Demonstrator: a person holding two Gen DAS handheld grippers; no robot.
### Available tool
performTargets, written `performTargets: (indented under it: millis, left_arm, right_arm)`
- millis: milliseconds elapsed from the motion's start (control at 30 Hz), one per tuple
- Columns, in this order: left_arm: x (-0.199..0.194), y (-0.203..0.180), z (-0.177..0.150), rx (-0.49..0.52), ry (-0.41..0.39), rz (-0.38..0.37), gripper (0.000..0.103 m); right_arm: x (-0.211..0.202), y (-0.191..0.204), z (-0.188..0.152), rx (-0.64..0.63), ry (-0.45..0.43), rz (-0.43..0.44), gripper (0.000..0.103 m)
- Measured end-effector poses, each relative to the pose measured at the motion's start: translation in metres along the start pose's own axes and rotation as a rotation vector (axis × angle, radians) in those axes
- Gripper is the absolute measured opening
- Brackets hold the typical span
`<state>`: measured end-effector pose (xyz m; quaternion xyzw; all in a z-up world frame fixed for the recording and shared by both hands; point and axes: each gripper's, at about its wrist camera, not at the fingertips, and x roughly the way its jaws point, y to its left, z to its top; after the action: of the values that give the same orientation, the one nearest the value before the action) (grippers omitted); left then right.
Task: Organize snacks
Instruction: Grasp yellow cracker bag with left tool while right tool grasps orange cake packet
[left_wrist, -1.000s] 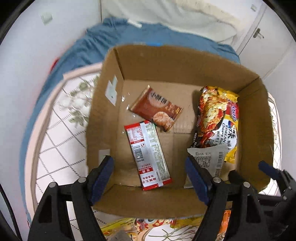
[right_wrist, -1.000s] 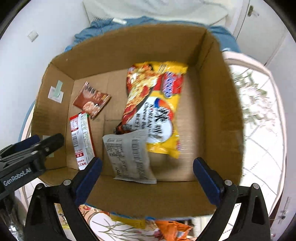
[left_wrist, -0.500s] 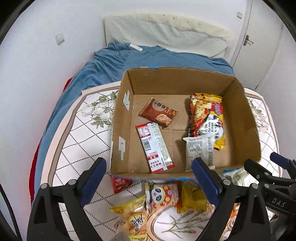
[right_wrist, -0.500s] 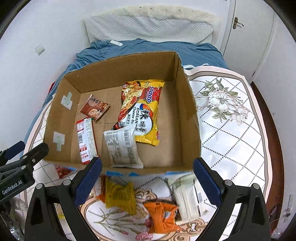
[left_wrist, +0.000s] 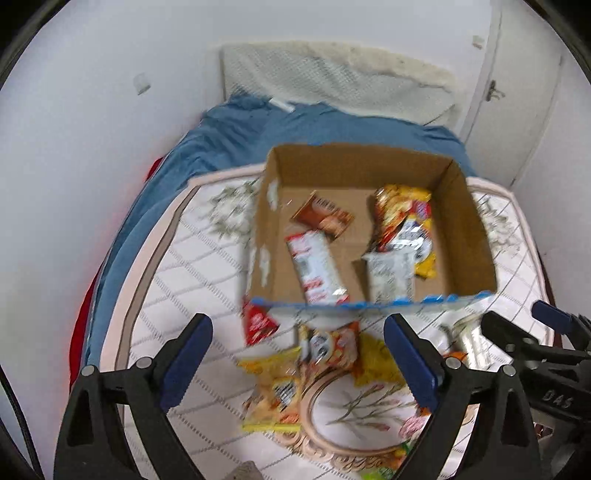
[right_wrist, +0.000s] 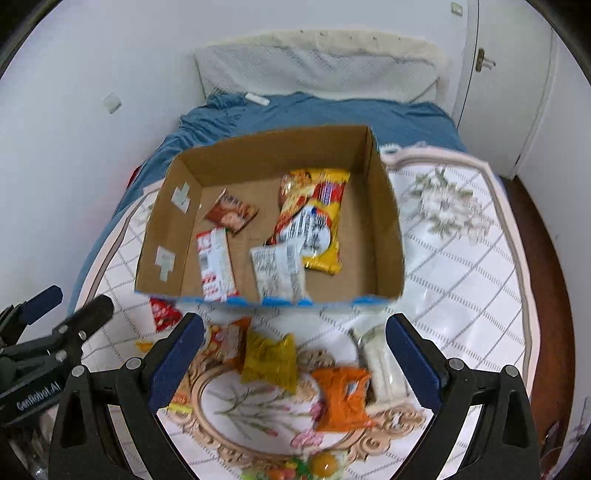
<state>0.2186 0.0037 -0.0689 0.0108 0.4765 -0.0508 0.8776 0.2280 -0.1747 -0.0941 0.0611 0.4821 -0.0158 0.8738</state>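
On the patterned desk (right_wrist: 461, 280), just in front of the cardboard box (right_wrist: 388, 229), the loose snacks lay in a ragged row: a red packet (right_wrist: 164, 314) touching the box's near left corner, an orange-and-white panda packet (right_wrist: 227, 339), a yellow packet (right_wrist: 269, 360), an orange packet (right_wrist: 341, 397) and a clear-wrapped white pack (right_wrist: 380, 365). Inside the box already sat a brown sachet (right_wrist: 231, 212), a red-and-white bar pack (right_wrist: 216, 264), a white pouch (right_wrist: 277, 273) and a yellow noodle bag (right_wrist: 314, 221). The right hand-held gripper (right_wrist: 295, 363) hung above the row with its jaws spread wide and nothing between them; the yellow and orange packets lay almost straight ahead inside that span, the white pack close by its right finger, its long axis running away from the camera toward the box. The left hand-held gripper (left_wrist: 297, 358) was likewise fully open and empty, with the panda packet (left_wrist: 330, 343) and a yellow-orange packet (left_wrist: 275, 391) between its fingers and the red packet (left_wrist: 258, 323) slightly left and ahead. Judging by this, the right one seemed nearer the orange packet and white pack, the left nearer the red and panda packets; either needed only to drop down, then carry forward into the box
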Motion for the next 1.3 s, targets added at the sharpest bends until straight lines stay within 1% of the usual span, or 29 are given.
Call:
performTargets:
  millis: [33, 133, 233, 300, 400, 567, 700, 833, 967, 1033, 1067, 1133, 1200, 1233, 1267, 1300]
  left_arm:
    - [0.004, 0.004, -0.005, -0.015, 0.021, 0.001, 0.095]
    - [0.031, 0.017, -0.026, -0.060, 0.120, 0.008, 0.095]
    - [0.062, 0.025, -0.053, -0.080, 0.213, 0.026, 0.095]
    - [0.083, 0.028, -0.068, -0.082, 0.265, 0.041, 0.095]
    - [0.108, 0.030, -0.086, -0.085, 0.329, 0.051, 0.095]
    - [0.136, 0.026, -0.099, -0.069, 0.377, 0.054, 0.095]
    - [0.157, 0.019, -0.102, -0.039, 0.411, 0.073, 0.095]
    - [0.171, 0.010, -0.100, -0.008, 0.409, 0.100, 0.095]
    - [0.181, 0.003, -0.088, 0.000, 0.382, 0.111, 0.095]
    - [0.183, 0.001, -0.083, 0.007, 0.359, 0.121, 0.078]
    - [0.185, -0.001, -0.082, 0.014, 0.356, 0.129, 0.054]
    - [0.187, -0.003, -0.079, 0.023, 0.343, 0.139, 0.051]
    - [0.185, -0.003, -0.077, 0.023, 0.325, 0.142, 0.044]
    - [0.183, -0.003, -0.078, 0.024, 0.319, 0.143, 0.043]
    - [0.181, -0.004, -0.080, 0.023, 0.316, 0.142, 0.042]
    - [0.180, -0.003, -0.080, 0.017, 0.316, 0.136, 0.042]
  right_arm:
    - [0.001, -0.002, -0.005, 0.010, 0.013, 0.006, 0.101]
    - [0.013, -0.013, -0.022, 0.051, 0.071, 0.016, 0.101]
    - [0.035, -0.034, -0.041, 0.125, 0.148, 0.017, 0.101]
    - [0.054, -0.050, -0.056, 0.172, 0.200, 0.003, 0.101]
    - [0.076, -0.068, -0.072, 0.210, 0.252, -0.028, 0.101]
    - [0.112, -0.083, -0.092, 0.223, 0.324, -0.055, 0.101]
    - [0.136, -0.085, -0.102, 0.206, 0.373, -0.048, 0.101]
    - [0.154, -0.083, -0.110, 0.188, 0.404, -0.052, 0.101]
    - [0.167, -0.082, -0.115, 0.167, 0.417, -0.078, 0.101]
    - [0.171, -0.083, -0.115, 0.170, 0.412, -0.084, 0.101]
    - [0.173, -0.081, -0.114, 0.170, 0.410, -0.085, 0.099]
    - [0.174, -0.081, -0.113, 0.168, 0.401, -0.093, 0.091]
    - [0.176, -0.079, -0.105, 0.151, 0.391, -0.108, 0.068]
    - [0.176, -0.079, -0.104, 0.147, 0.388, -0.102, 0.063]
    - [0.176, -0.078, -0.104, 0.147, 0.387, -0.094, 0.055]
    - [0.175, -0.078, -0.104, 0.149, 0.382, -0.082, 0.051]
